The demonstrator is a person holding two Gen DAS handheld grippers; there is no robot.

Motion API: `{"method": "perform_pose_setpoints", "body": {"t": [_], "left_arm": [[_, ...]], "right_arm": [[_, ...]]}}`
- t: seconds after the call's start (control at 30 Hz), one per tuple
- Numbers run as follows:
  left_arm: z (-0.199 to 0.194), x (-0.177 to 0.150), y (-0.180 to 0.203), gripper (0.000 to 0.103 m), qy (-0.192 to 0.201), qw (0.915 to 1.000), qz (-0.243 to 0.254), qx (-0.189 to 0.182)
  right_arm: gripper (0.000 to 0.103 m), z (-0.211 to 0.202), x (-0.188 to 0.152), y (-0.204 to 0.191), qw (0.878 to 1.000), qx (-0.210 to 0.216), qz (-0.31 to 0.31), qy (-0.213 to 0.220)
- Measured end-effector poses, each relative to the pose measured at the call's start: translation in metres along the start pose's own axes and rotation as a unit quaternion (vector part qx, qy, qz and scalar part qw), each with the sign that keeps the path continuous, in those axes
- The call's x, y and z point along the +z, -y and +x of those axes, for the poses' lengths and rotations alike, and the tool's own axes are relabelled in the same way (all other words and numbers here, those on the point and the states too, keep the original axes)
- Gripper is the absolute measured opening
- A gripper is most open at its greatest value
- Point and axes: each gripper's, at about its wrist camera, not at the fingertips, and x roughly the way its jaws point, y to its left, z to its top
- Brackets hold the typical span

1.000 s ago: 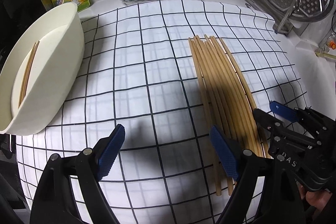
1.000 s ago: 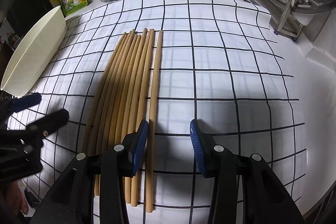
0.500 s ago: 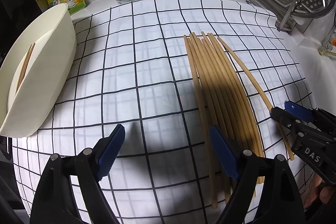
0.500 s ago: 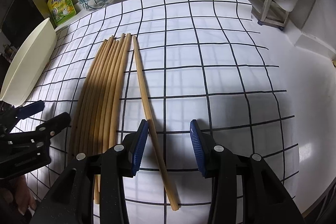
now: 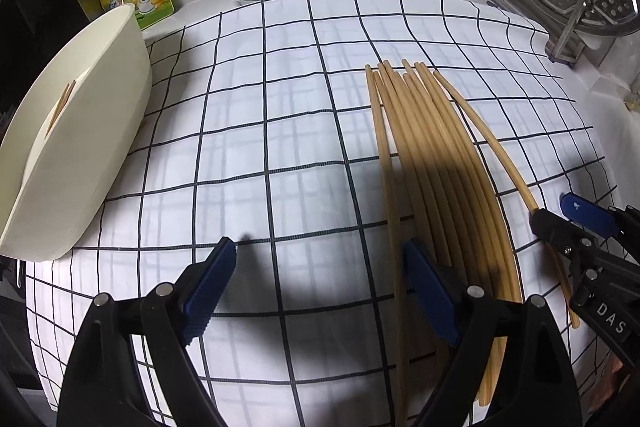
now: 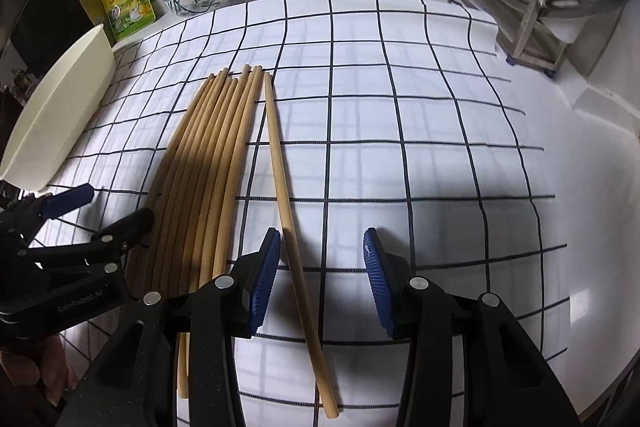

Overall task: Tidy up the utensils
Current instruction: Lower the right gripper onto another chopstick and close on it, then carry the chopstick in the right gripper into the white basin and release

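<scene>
Both grippers over the checked cloth (image 6: pixel 400 87). Right gripper (image 6: pixel 320 271) spread, nothing between the pads but air and one stray chopstick (image 6: pixel 288 215), which lies on the cloth just inside my left finger (image 6: pixel 264 275) and is not pinched. Its long axis runs away from me toward the back wall, near end angled slightly to my right, far end almost meeting the tips of the bundle (image 6: pixel 200 163). The bundle sits just to the left of the stray, sticks side by side, same heading. Left gripper (image 5: pixel 316 291) also spread wide and empty, hovering over bare cloth left of the bundle; in its view the bundle (image 5: pixel 432 167) passes under its right finger (image 5: pixel 432 291). The tub (image 5: pixel 76 155) sits at the far left edge of the cloth, a couple of chopsticks (image 5: pixel 60 107) already inside. Judgement: the right gripper is plainly the nearer one to the stray, already straddling it, so closing across the stick's width looks like the step in hand. Risk I'd watch: a round stick rolling off toward the bundle as the pads come in.
</scene>
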Motion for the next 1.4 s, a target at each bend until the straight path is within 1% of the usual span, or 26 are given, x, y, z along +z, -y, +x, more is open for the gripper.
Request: {"method": "perform_pose_setpoints", "body": {"t": [0.03, 0.1, 0.13, 0.2, 0.23, 0.27, 0.3, 0.33, 0.37, 0.4, 0.43, 0.6, 0.73, 1.03, 1.27, 1.4], "left_arm": [[0.000, 0.001, 0.001, 0.082, 0.001, 1.0000, 0.000, 0.000], [-0.001, 0.002, 0.001, 0.072, 0.003, 1.0000, 0.001, -0.004], [-0.001, 0.003, 0.002, 0.069, 0.004, 1.0000, 0.002, -0.006], [-0.001, 0.003, 0.003, 0.057, 0.006, 0.9999, 0.003, -0.014], [-0.002, 0.004, 0.004, 0.053, 0.006, 0.9998, 0.003, -0.019], [-0.002, 0.004, 0.005, 0.046, 0.007, 0.9997, 0.003, -0.022], [-0.003, 0.005, 0.007, 0.036, 0.008, 0.9997, 0.007, -0.023], [-0.003, 0.005, 0.009, 0.031, 0.008, 0.9996, 0.011, -0.023], [-0.004, 0.005, 0.010, 0.021, 0.007, 0.9996, 0.014, -0.022], [-0.004, 0.006, 0.011, 0.011, 0.004, 0.9996, 0.017, -0.024], [-0.004, 0.007, 0.012, 0.007, 0.001, 0.9995, 0.018, -0.027], [-0.003, 0.011, 0.010, 0.007, -0.015, 0.9993, 0.020, -0.029], [-0.010, 0.014, 0.003, 0.007, -0.020, 0.9991, 0.019, -0.032], [-0.043, 0.027, -0.018, 0.007, 0.006, 0.9988, 0.020, -0.044], [-0.070, 0.038, -0.045, 0.007, 0.028, 0.9978, 0.020, -0.057], [-0.089, 0.042, -0.066, 0.007, 0.048, 0.9969, 0.022, -0.058]], "right_arm": [[0.042, 0.001, 0.001, -0.001, 1.000, -0.003, -0.003, 0.001], [0.042, 0.002, 0.002, -0.005, 1.000, -0.012, -0.016, 0.002], [0.042, 0.003, 0.002, -0.007, 1.000, -0.016, -0.022, 0.003], [0.041, 0.004, 0.002, -0.010, 0.999, -0.017, -0.028, 0.005], [0.040, 0.004, 0.003, -0.011, 0.999, -0.014, -0.029, 0.005], [0.036, 0.004, 0.004, -0.011, 0.999, -0.013, -0.031, 0.005], [0.029, 0.004, 0.004, -0.012, 0.999, -0.012, -0.033, 0.004], [0.024, 0.004, 0.004, -0.013, 0.999, -0.011, -0.034, 0.004], [0.012, 0.004, 0.005, -0.013, 0.999, -0.010, -0.032, 0.003], [0.007, 0.004, 0.005, -0.013, 1.000, -0.007, -0.029, 0.002], [0.007, 0.004, 0.005, -0.012, 1.000, -0.004, -0.025, 0.001], [0.006, 0.001, 0.005, -0.004, 1.000, 0.027, 0.011, -0.006], [0.006, -0.007, 0.005, -0.002, 0.999, 0.037, 0.030, -0.001], [0.006, -0.041, 0.020, -0.007, 0.997, 0.049, 0.057, 0.031], [0.006, -0.064, 0.037, -0.035, 0.995, 0.060, 0.057, 0.056], [0.006, -0.075, 0.048, -0.059, 0.994, 0.069, 0.048, 0.070]]}}
